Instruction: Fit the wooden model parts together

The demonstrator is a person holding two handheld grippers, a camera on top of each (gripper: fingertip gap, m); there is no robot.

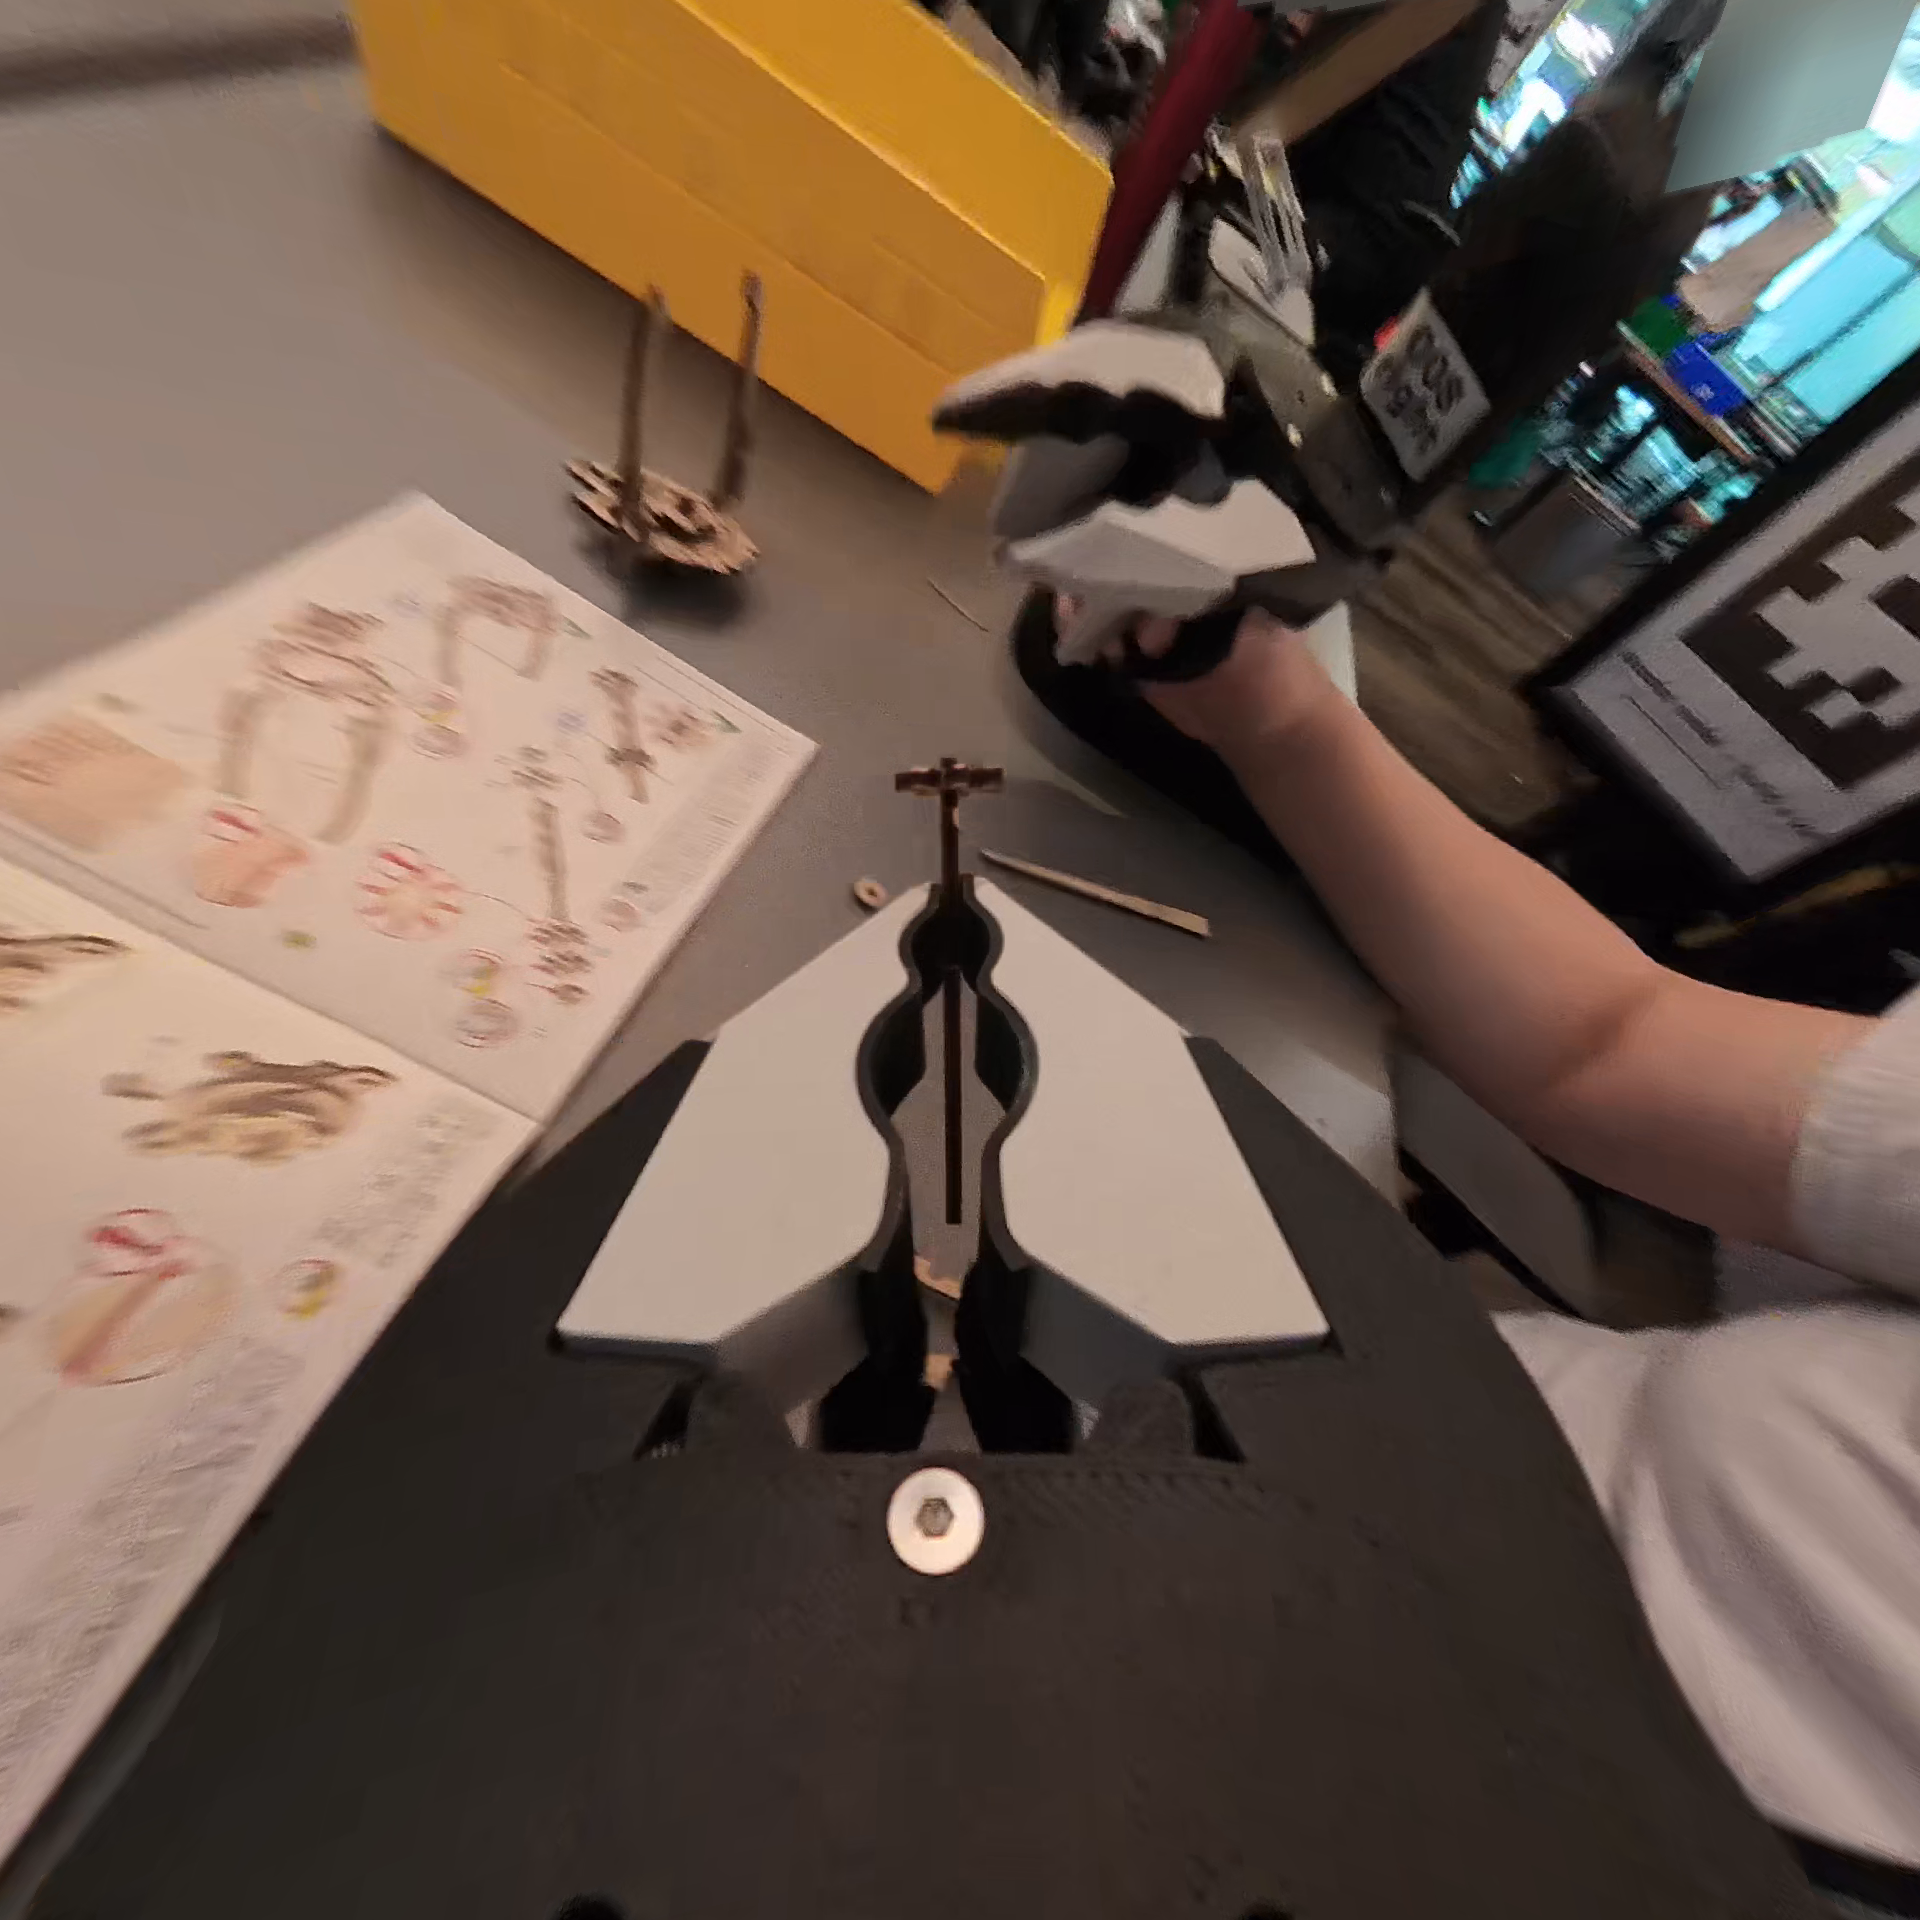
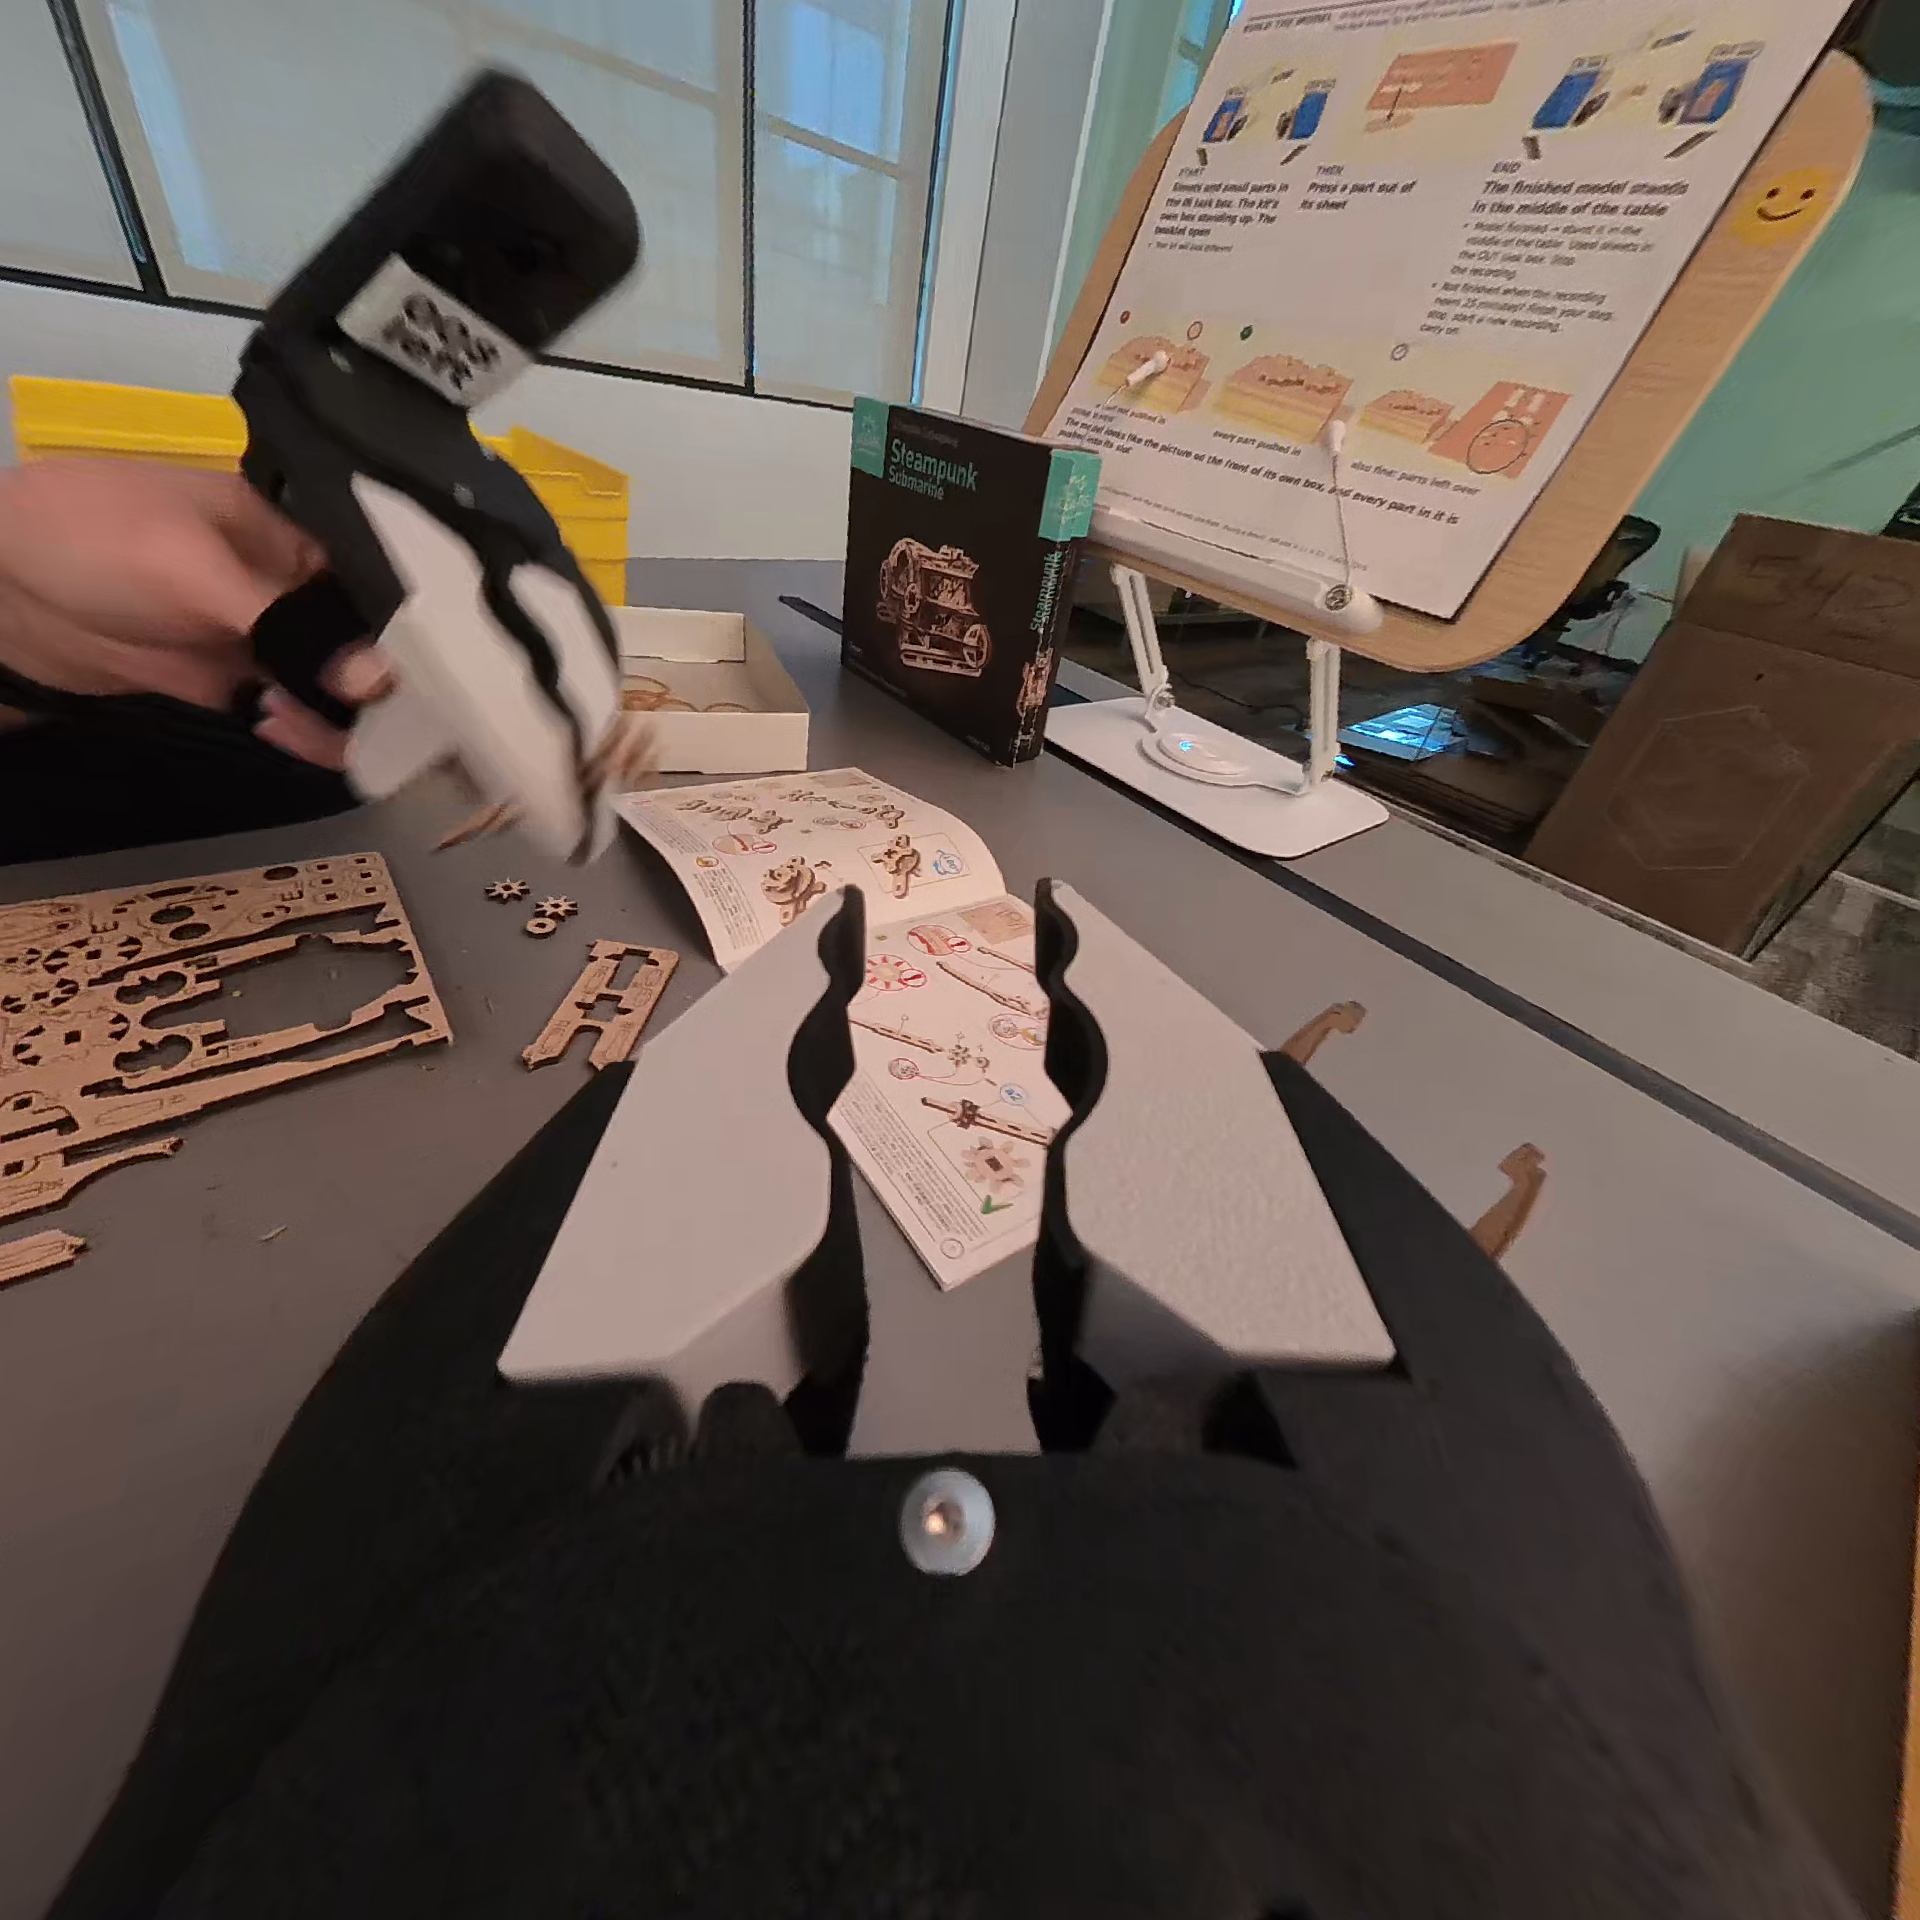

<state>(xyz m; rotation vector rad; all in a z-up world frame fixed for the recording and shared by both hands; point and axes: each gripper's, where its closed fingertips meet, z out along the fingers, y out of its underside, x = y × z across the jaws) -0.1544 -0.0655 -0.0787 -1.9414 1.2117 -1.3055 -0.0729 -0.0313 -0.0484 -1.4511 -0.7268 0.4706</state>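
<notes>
Wooden axle [image 1: 951, 997] with gear-tipped end, edge-on in left claw [image 1: 954, 883].

- thin wooden axle [image 1: 952, 1039] with small gear at tip, pinched upright in left gripper [image 1: 951, 894]
- punched plywood sheet [image 2: 197, 997] flat on table
- two tiny gears [image 2: 530, 904] beside sheet

Booklet [image 2: 894, 997] lay open on tabletop [image 2: 1455, 1039]; sheet [image 2: 197, 997] to its left, box [image 2: 961, 592] behind.

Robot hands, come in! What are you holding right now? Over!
Left gripper shut on thin wooden axle piece, toothed end out front. Right gripper open, empty, above instruction booklet. Nothing between them.
</notes>
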